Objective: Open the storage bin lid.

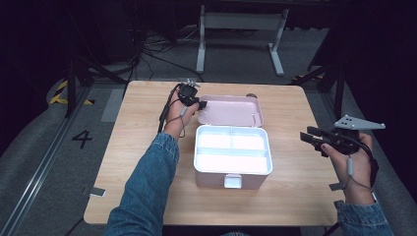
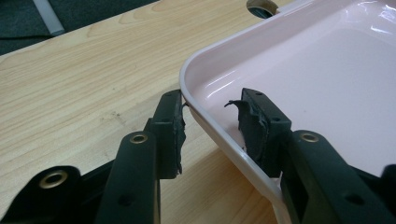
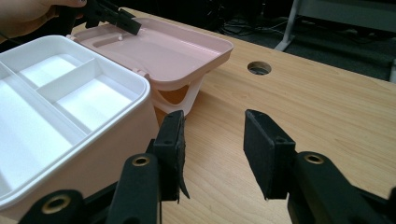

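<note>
Lying folded back at the frame's upper centre, the lid (image 1: pixel 230 110) of the pink box (image 1: pixel 231 169) is straddled at its rim by the parted left gripper (image 1: pixel 200 104), while the right gripper (image 1: pixel 312 139) is held open and empty, nothing yet loaded.

1. Box (image 1: pixel 231 169) sits mid-table (image 1: pixel 147 162), latch side toward the person.
2. Tray (image 1: pixel 232 150) sits in the box: two compartments at the back, one long compartment in front.
3. Lid (image 1: pixel 231 110) lies open behind the box, hinged back, inner side up.
4. Left gripper (image 1: pixel 200 104) is at the lid's left corner; in the left gripper view one jaw is outside the rim, the other inside.
5. Right gripper (image 1: pixel 310 138) is right of the box, well apart, over the table's right edge, jaws toward the box.
6. Cable hole (image 3: pixel 259 68) in the table lies behind the lid.
7. Table frame (image 1: pixel 241 37) stands on the floor beyond the table.
</note>
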### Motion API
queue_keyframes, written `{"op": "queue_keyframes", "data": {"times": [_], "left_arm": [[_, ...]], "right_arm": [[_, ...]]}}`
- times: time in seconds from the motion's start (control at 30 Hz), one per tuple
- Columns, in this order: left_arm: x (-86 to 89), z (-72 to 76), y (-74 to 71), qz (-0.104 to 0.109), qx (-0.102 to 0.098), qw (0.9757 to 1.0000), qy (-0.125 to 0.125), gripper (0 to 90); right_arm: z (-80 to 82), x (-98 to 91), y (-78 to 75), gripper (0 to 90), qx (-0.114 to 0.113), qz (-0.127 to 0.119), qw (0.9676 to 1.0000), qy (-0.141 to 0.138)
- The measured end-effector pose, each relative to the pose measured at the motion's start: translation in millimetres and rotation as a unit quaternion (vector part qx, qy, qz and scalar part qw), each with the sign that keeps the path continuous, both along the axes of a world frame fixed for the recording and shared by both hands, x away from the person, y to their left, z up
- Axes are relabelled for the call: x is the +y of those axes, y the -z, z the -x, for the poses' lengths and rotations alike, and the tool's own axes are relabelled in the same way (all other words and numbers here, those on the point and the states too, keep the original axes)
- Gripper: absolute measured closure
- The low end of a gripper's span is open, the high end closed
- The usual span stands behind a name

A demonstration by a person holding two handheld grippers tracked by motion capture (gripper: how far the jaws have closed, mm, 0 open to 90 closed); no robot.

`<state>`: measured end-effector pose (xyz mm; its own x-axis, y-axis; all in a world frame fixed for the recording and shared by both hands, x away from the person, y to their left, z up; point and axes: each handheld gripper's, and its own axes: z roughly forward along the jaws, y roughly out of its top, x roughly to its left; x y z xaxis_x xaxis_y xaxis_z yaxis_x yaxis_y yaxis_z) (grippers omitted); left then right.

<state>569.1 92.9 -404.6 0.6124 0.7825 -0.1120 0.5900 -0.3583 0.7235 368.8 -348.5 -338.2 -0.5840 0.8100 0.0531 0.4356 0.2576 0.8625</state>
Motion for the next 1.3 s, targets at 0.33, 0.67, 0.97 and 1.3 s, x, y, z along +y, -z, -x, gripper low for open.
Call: {"op": "queue_keyframes", "data": {"times": [0.33, 0.67, 0.97, 1.3], "left_arm": [[3.3, 11.1, -22.5, 0.013, -0.034, 0.9993, -0.006, 38.9], [15.9, 57.1, -68.0, 0.044, -0.084, 0.995, 0.033, 34.3], [41.9, 113.6, -90.9, 0.046, -0.111, 0.9911, 0.058, 31.3], [86.3, 187.0, -86.4, 0.038, -0.115, 0.9914, 0.05, 29.3]], "right_arm": [[-0.3, -0.1, 0.1, 57.0, -0.001, -0.003, 1.0, 0.002], [-2.8, 0.0, 2.4, 55.0, 0.004, -0.002, 1.0, 0.003], [-10.8, 3.6, 4.0, 54.1, 0.011, -0.003, 0.9999, -0.003], [-21.1, 1.4, 11.5, 53.0, 0.026, 0.006, 0.9996, -0.011]]}}
